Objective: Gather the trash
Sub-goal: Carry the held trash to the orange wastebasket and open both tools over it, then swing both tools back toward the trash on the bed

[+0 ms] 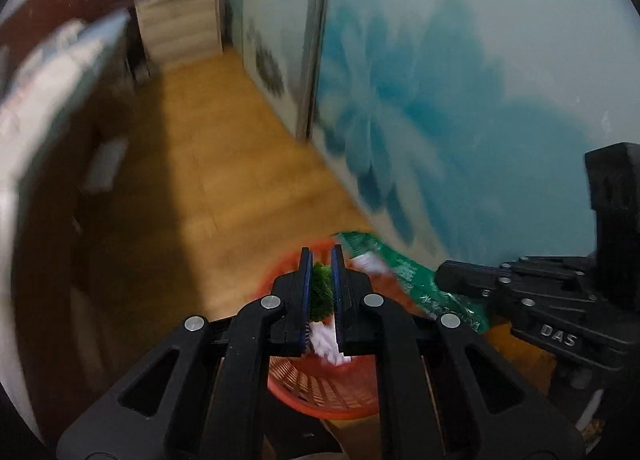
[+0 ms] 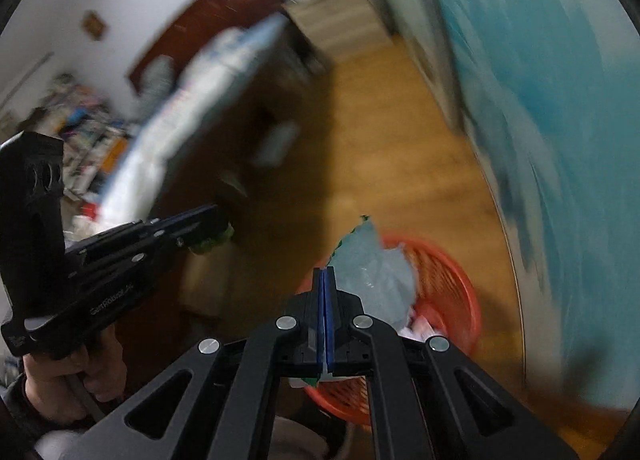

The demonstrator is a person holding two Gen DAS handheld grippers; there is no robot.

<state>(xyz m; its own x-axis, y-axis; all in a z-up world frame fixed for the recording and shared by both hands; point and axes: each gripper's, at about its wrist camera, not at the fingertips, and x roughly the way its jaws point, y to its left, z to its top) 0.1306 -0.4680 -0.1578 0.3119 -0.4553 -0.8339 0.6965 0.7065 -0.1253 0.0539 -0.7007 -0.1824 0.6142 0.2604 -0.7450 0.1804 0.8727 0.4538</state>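
My left gripper (image 1: 320, 292) pinched a green scrap (image 1: 321, 292) above the red basket (image 1: 332, 396); my right gripper (image 2: 325, 316) clamped a wrapper (image 2: 376, 280) over it. Next, I judged: release both

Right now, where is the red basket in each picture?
Left wrist view: the red basket sits bottom center, right under the left claw, mostly hidden by it.
Right wrist view: it sits lower right of center, beyond the right claw, with paper scraps inside.
Shared landmark: the blue flower wall on the right side of both pictures.
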